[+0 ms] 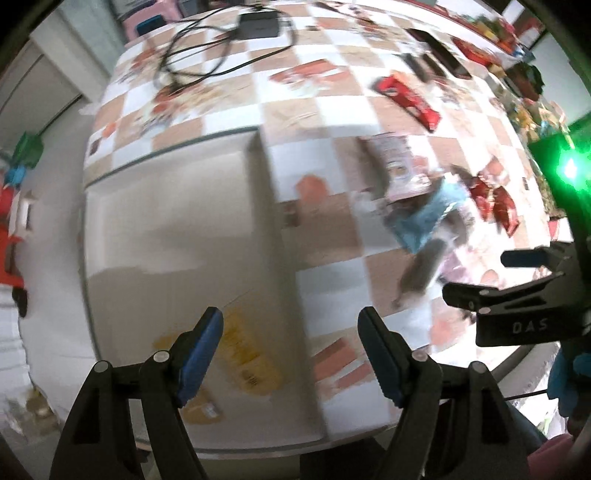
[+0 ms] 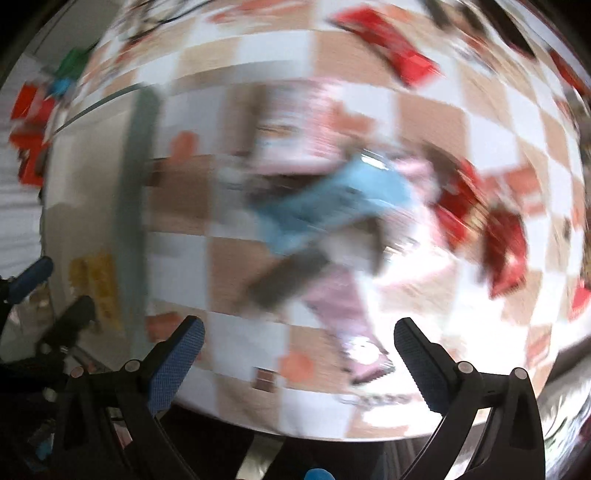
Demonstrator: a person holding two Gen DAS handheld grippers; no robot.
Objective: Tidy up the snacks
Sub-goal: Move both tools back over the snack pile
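A pale open box (image 1: 177,236) sits at the table's left, with a yellow packet (image 1: 247,354) lying in it. My left gripper (image 1: 291,354) is open and empty above the box's near right corner. A heap of snack packets lies on the checkered cloth: a pink one (image 1: 400,166), a blue one (image 1: 424,218), a grey one (image 1: 421,269) and red ones (image 1: 495,203). My right gripper (image 2: 299,365) is open and empty, near the table's front edge before the blurred heap, the blue packet (image 2: 332,203) in its middle. It shows from the side in the left wrist view (image 1: 491,277).
A long red packet (image 1: 406,99) lies further back on the cloth. A black adapter with cables (image 1: 255,26) and dark remotes or phones (image 1: 439,55) lie at the far side. More snacks (image 1: 532,114) crowd the right edge. The box wall (image 2: 135,206) stands left of my right gripper.
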